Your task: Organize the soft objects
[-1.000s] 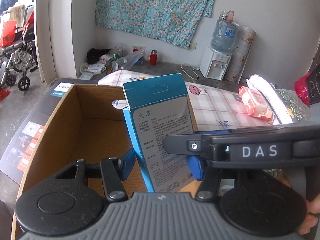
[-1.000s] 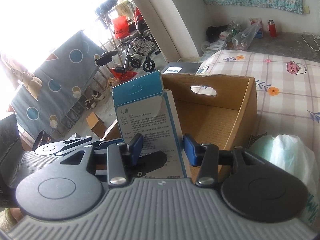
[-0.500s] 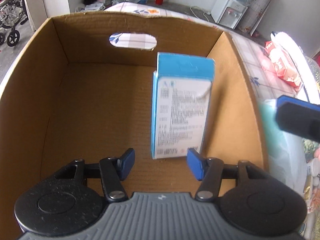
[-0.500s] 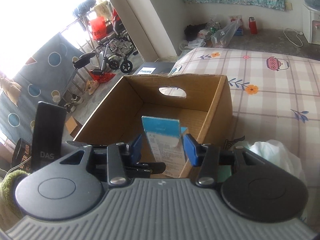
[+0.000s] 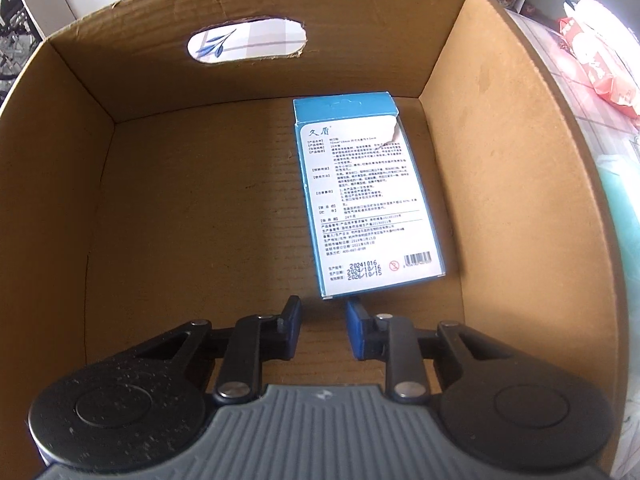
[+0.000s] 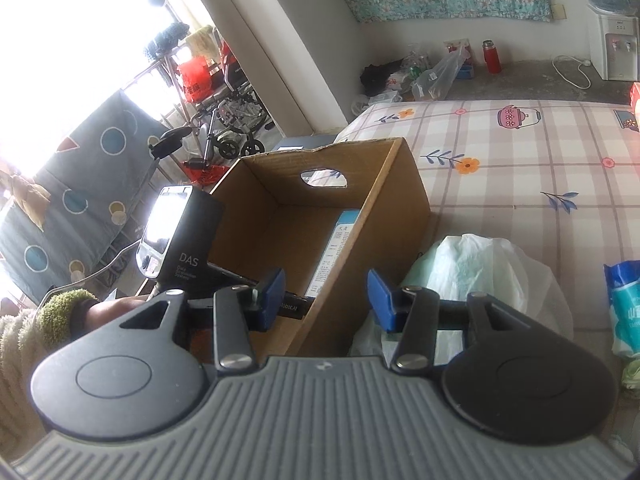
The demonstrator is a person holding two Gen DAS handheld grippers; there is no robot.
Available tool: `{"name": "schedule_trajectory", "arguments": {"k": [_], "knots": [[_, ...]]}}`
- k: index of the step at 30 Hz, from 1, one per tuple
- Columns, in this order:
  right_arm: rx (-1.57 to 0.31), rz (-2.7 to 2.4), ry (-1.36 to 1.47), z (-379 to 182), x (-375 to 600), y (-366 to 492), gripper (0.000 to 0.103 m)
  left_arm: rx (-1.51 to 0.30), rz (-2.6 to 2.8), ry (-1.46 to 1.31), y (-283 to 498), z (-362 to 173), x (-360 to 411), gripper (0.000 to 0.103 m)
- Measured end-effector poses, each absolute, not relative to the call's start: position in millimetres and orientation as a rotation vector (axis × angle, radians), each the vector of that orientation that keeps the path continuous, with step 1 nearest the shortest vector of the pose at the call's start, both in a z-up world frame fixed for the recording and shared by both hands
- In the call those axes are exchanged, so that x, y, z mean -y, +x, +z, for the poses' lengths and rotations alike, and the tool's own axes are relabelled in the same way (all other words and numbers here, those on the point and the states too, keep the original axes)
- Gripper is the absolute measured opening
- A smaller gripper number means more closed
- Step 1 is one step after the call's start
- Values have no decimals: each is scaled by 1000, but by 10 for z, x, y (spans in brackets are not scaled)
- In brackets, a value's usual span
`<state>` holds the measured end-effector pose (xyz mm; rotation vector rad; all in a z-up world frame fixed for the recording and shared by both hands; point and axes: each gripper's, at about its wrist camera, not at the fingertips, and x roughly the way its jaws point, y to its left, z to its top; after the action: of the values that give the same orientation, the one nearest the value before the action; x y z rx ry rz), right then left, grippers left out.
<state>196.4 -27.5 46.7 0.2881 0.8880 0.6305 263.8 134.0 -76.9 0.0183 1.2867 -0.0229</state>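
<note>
Blue-and-white printed carton (image 5: 368,196) lies flat on the floor of the cardboard box (image 5: 60,184), just ahead of the left gripper (image 5: 323,330) jaws, toward the box's right wall. Left jaws have just been closing, narrow gap, nothing between them. Right gripper (image 6: 326,294) jaws apart, empty, straddling the box's near corner; white plastic bag (image 6: 476,264) beyond the right jaw on the bed (image 6: 520,152).

Both grippers: blue pads (image 5: 358,332) on black linkage arms, silver pivot screws, round black discs, ribbed grey body. Left gripper (image 6: 176,240) seen from right: black housing, white "DAS" lettering, glossy screen. Sleeve (image 6: 24,332): fuzzy cream, green cuff
</note>
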Motion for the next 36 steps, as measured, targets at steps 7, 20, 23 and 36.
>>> {"name": "schedule_trajectory", "arguments": {"k": [7,20,23,36], "knots": [[-903,616,305,434,312,1956,46,-1281,-33,73,2775,-769,-1209,18],[-897,567,317,407,404,1749,49,-1211,5,38,2385,-375,-1289,79],[-878,555,321,443,487,1669,51,-1111,9,55,2203,-33,-1305,85],[-753,387,274,779,1381,1070,54,-678,-154,-18,1284,1097,-772,103]]}}
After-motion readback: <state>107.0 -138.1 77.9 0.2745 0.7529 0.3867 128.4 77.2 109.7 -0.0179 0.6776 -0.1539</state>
